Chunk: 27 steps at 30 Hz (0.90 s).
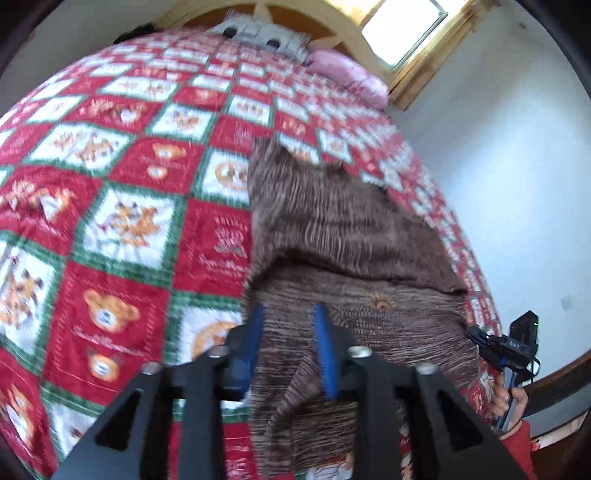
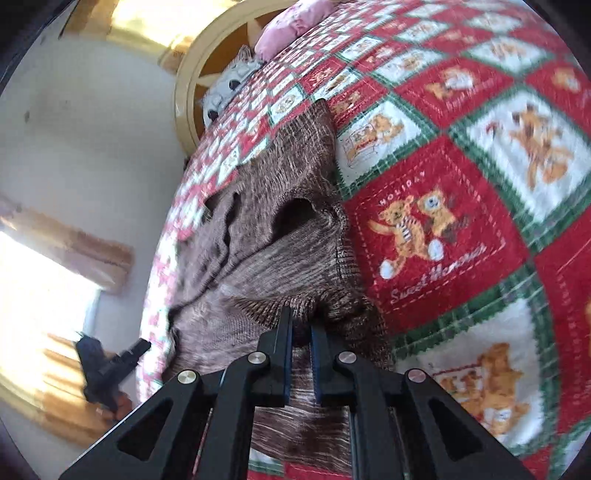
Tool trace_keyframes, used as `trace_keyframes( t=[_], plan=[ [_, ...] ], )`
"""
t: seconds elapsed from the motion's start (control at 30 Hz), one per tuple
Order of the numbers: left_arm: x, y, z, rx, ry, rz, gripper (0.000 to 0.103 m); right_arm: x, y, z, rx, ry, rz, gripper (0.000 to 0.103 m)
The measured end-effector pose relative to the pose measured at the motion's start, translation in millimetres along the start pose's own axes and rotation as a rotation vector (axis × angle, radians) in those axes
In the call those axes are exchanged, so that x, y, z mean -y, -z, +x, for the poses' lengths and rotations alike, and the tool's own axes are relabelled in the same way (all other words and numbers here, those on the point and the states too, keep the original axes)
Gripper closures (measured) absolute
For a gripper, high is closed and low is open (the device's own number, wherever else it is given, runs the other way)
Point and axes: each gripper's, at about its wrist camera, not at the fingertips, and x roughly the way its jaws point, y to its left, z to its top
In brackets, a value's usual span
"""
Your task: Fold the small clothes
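A small brown knitted sweater (image 1: 351, 229) lies on the bed quilt, partly lifted at its near edge. My left gripper (image 1: 290, 325) has its blue-padded fingers apart with a fold of the sweater running between them. My right gripper (image 2: 301, 326) is shut on the sweater's (image 2: 280, 236) ribbed hem and holds it bunched. In the left wrist view the right gripper (image 1: 476, 338) shows at the sweater's right corner. In the right wrist view the left gripper (image 2: 142, 347) shows at the far left edge of the bed.
The red, green and white teddy-bear quilt (image 1: 129, 221) covers the whole bed. A grey plush pillow (image 1: 258, 35) and a pink pillow (image 1: 347, 72) lie by the yellow headboard. White wall (image 1: 498, 166) and a window stand beside the bed.
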Motion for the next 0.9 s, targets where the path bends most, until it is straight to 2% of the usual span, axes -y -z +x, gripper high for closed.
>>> trace_keyframes(
  t=[0.03,0.07,0.1,0.13,0.2,0.33,0.4,0.53,0.67,0.7,0.73,0.77,0.8,0.9],
  plan=[
    [0.8,3.9,-8.5,0.026,0.009,0.037,0.046,-0.2,1.2,-3.5,0.018,-0.02,0.003,0.091],
    [4.5,7.7,-14.5,0.047,0.013,0.084,0.039,-1.7,3.3,-7.5,0.033,-0.033,-0.006,0.086],
    [9.6,12.1,-18.1,0.063,0.013,0.136,0.024,-4.7,6.5,-12.9,0.056,-0.046,-0.025,0.068],
    [17.0,17.3,-20.0,0.075,0.014,0.196,0.011,-9.3,11.9,-20.5,0.09,-0.044,-0.05,0.043],
    [33.0,24.2,-15.1,0.081,0.04,0.3,0.001,-17.6,22.1,-32.4,0.155,-0.015,-0.094,0.025],
    [55.1,30.2,15.1,0.03,0.056,0.418,0.0,-36.0,36.5,-46.2,0.219,0.129,-0.208,0.025],
    [60.0,32.5,33.3,-0.007,0.021,0.463,0.0,-42.2,43.3,-52.3,0.253,0.188,-0.266,0.025],
    [61.6,39.7,57.1,-0.078,0.003,0.495,0.0,-60.1,59.1,-60.3,0.301,0.308,-0.433,0.025],
    [67.6,52.6,56.0,-0.028,-0.093,0.574,0.002,-64.3,64.3,-57.1,0.304,0.444,-0.564,0.025],
    [69.8,55.5,55.9,-0.012,-0.121,0.6,0.011,-64.0,63.7,-54.3,0.291,0.461,-0.582,0.025],
    [71.3,57.5,58.0,-0.012,-0.147,0.622,0.029,-63.3,61.6,-50.1,0.274,0.464,-0.591,0.025],
    [70.3,55.7,60.9,-0.025,-0.151,0.619,0.036,-63.1,60.4,-46.6,0.261,0.457,-0.593,0.025],
    [68.4,54.1,63.3,-0.043,-0.135,0.596,0.041,-62.2,55.7,-40.4,0.245,0.449,-0.596,0.025],
    [63.8,48.7,64.2,-0.038,-0.116,0.541,0.041,-63.1,45.1,-23.5,0.226,0.479,-0.608,0.025]
  ],
)
